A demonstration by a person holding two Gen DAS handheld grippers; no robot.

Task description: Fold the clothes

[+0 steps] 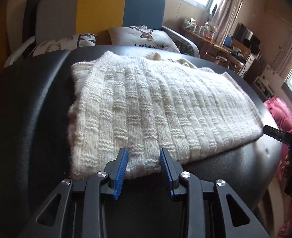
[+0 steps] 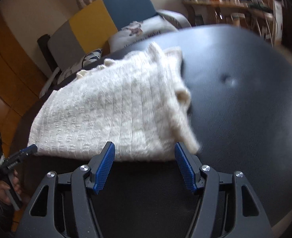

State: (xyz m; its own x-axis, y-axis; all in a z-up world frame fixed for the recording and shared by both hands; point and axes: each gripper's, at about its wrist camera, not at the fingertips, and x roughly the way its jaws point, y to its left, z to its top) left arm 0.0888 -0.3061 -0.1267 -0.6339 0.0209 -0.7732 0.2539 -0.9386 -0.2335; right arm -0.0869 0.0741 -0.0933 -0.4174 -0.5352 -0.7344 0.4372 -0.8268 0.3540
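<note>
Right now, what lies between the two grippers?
The folded cream sweater on the black table. In the left wrist view, left gripper sits at its near edge, right gripper at its right corner.

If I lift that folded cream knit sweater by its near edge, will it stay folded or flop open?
The sweater would probably flop: it is soft, chunky knit lying in loose layers. The fuzzy yarn should grip the ribbed pads well. On the smooth black table, pushing it likely bunches it.

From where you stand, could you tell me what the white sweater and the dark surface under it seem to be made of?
White sweater: chunky knitted yarn, probably wool or acrylic; ribbed and basket-weave stitches, fuzzy edges. Black surface: smooth padded leather or vinyl, judging by its soft sheen and small dimple.
</note>
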